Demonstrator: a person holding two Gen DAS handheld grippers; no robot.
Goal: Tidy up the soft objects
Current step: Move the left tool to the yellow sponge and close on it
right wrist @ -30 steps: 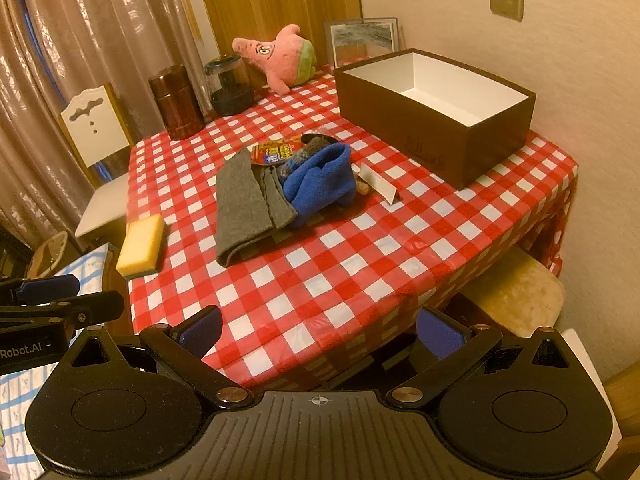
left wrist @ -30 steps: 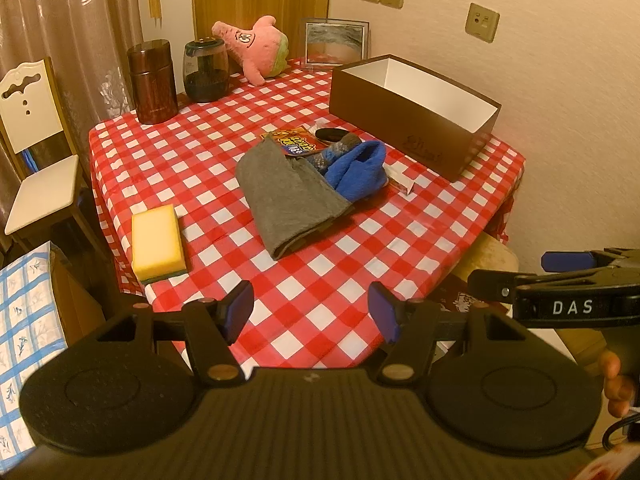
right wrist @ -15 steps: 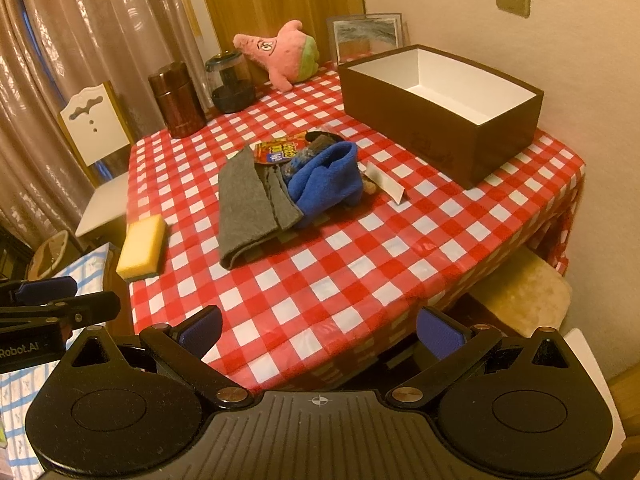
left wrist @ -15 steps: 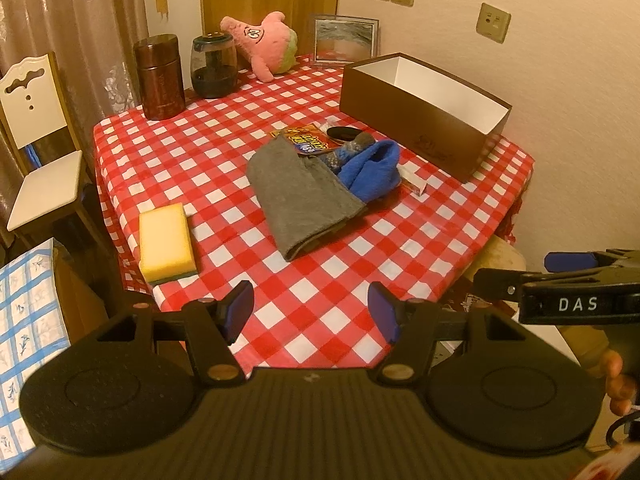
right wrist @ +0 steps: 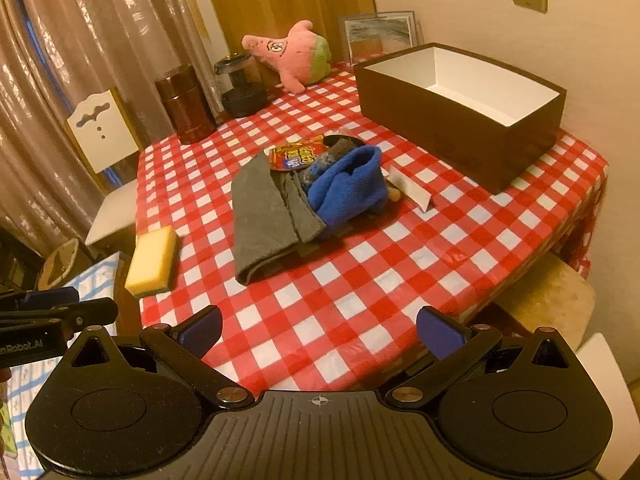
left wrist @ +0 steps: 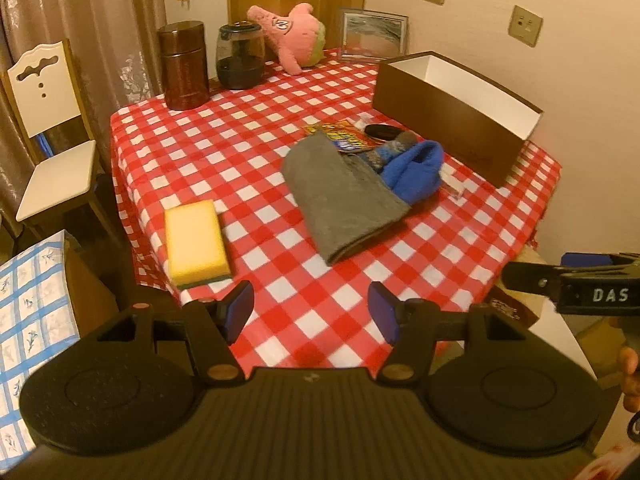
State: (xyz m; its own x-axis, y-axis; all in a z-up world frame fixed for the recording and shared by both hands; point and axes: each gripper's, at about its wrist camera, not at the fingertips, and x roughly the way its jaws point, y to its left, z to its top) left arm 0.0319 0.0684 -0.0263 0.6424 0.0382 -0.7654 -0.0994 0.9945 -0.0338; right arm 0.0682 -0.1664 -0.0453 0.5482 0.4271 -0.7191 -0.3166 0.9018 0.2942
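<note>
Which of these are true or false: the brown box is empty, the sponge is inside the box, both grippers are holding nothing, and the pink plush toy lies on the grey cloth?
1. The brown box is empty. True.
2. The sponge is inside the box. False: it lies on the tablecloth near the table's edge.
3. The left gripper and right gripper hold nothing. True: both are open.
4. The pink plush toy lies on the grey cloth. False: it sits at the far end, by the jars.
</note>
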